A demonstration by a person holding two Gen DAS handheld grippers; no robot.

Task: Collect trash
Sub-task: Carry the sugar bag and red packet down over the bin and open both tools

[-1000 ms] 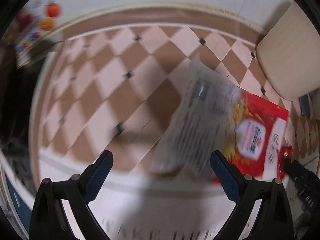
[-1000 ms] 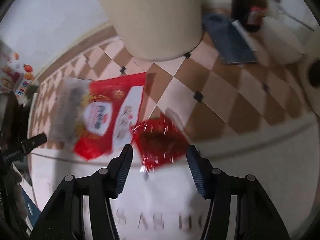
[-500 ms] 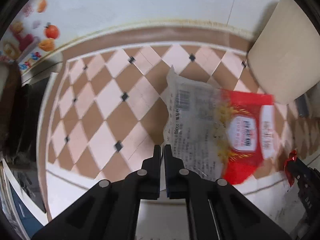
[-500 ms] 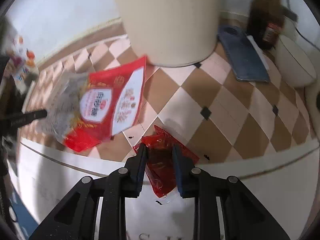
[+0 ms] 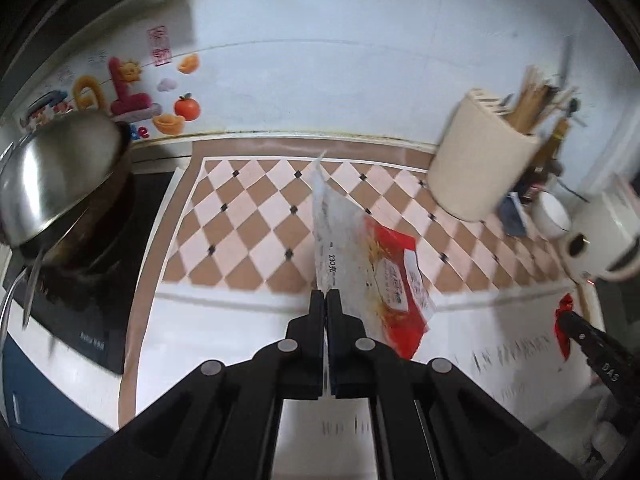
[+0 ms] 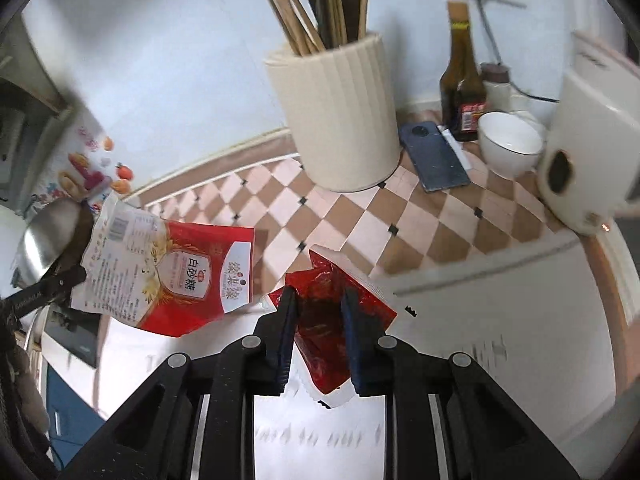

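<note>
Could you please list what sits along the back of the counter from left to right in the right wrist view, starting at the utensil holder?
Cream ribbed utensil holder → dark blue phone → dark sauce bottle → white bowl → white kettle.

kettle (image 6: 588, 168) cropped, counter lettering (image 6: 320, 436) blurred

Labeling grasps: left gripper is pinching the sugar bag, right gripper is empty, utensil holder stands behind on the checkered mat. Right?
Not quite. The right gripper is not empty: it is shut on a crumpled red wrapper, as the right wrist view shows. The left gripper does pinch the sugar bag, and the utensil holder stands behind.
</note>
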